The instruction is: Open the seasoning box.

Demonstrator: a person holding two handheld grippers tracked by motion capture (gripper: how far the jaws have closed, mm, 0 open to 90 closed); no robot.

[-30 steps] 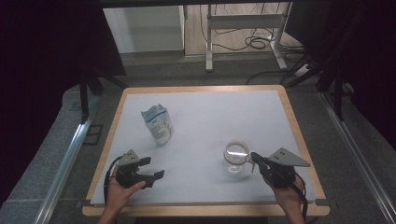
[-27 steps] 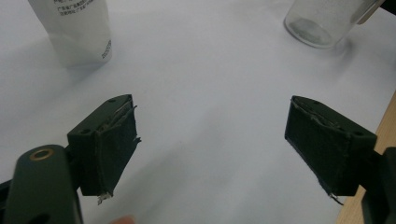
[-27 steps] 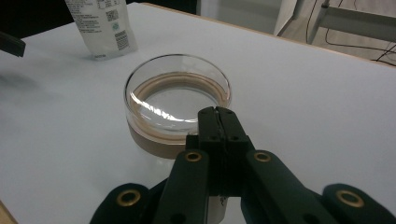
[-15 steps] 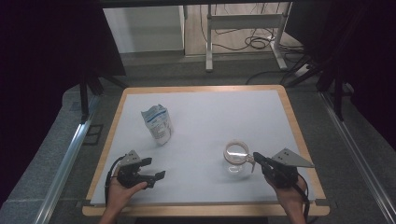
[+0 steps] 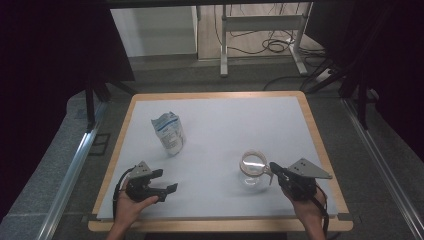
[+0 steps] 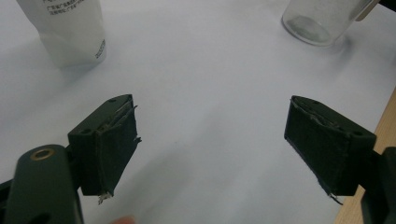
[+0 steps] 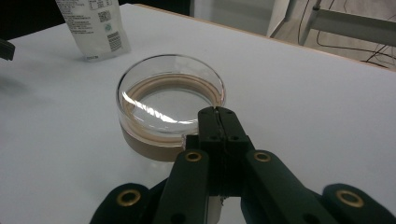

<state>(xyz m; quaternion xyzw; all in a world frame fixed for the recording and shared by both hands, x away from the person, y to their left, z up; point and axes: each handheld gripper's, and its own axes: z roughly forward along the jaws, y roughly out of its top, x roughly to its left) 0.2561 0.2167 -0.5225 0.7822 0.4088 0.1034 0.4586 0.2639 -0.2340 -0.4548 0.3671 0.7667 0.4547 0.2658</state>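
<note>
While the right claw (image 7: 217,112) is pinching shut at the near rim of the glass jar (image 5: 253,168), near-right on the table (image 5: 225,125), the left claw (image 6: 212,140) is waiting wide open and empty; next, likely fetching the pouch (image 5: 168,131).

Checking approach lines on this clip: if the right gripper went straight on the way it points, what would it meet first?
The glass jar, most likely. The right gripper has its fingers shut, their tips at the jar's near rim; whether they already touch it is unclear. The white pouch stands farther off to the left.
</note>
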